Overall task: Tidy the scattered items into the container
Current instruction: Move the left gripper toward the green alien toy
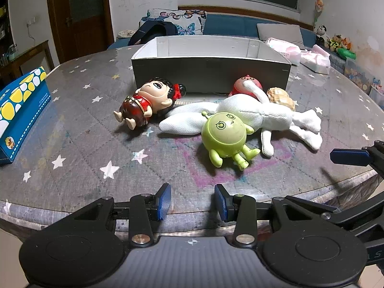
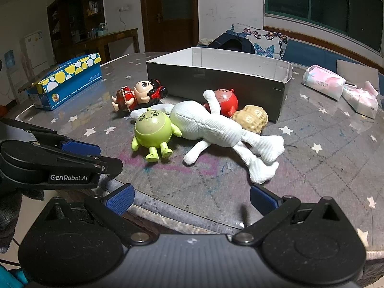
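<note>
Container [image 2: 216, 76] unlabelled; "GenRobot.AI" on the left claw [image 2: 79, 153].

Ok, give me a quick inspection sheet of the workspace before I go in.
Surface: star-patterned table, pink scribbles near the front edge.
Job's things: grey box holds nothing visible; doll, green toy, white plush, red toy and tan toy lie in front of it.
Clutter: blue tissue box, tissue packs.
Grippers: left gripper and right gripper open, holding nothing.
Cables: nothing seen.
Surroundings: sofa, door.
</note>
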Demonstrator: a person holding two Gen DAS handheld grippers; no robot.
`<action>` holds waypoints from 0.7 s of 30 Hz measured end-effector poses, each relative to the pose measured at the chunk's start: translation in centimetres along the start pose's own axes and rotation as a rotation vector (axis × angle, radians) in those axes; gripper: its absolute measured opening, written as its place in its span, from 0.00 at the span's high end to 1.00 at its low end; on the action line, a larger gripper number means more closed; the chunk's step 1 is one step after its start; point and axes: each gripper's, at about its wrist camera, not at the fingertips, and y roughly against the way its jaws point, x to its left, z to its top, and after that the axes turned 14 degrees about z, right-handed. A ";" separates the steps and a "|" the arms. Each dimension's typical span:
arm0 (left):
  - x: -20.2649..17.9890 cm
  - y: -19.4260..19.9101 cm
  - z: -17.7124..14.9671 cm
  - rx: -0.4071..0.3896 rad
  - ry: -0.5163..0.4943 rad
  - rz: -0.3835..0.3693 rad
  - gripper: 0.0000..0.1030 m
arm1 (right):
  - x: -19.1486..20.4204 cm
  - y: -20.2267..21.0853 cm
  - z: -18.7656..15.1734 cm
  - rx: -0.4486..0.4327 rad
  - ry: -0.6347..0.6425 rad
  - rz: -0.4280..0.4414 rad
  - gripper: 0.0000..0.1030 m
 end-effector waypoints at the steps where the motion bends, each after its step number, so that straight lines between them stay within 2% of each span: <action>1: 0.0 0.0 0.0 0.001 0.000 0.001 0.59 | 0.0 0.0 0.0 0.001 -0.001 0.000 0.00; 21: -0.6 0.1 0.5 0.009 -0.015 0.011 0.59 | 0.0 -0.6 0.3 0.011 0.001 0.014 0.00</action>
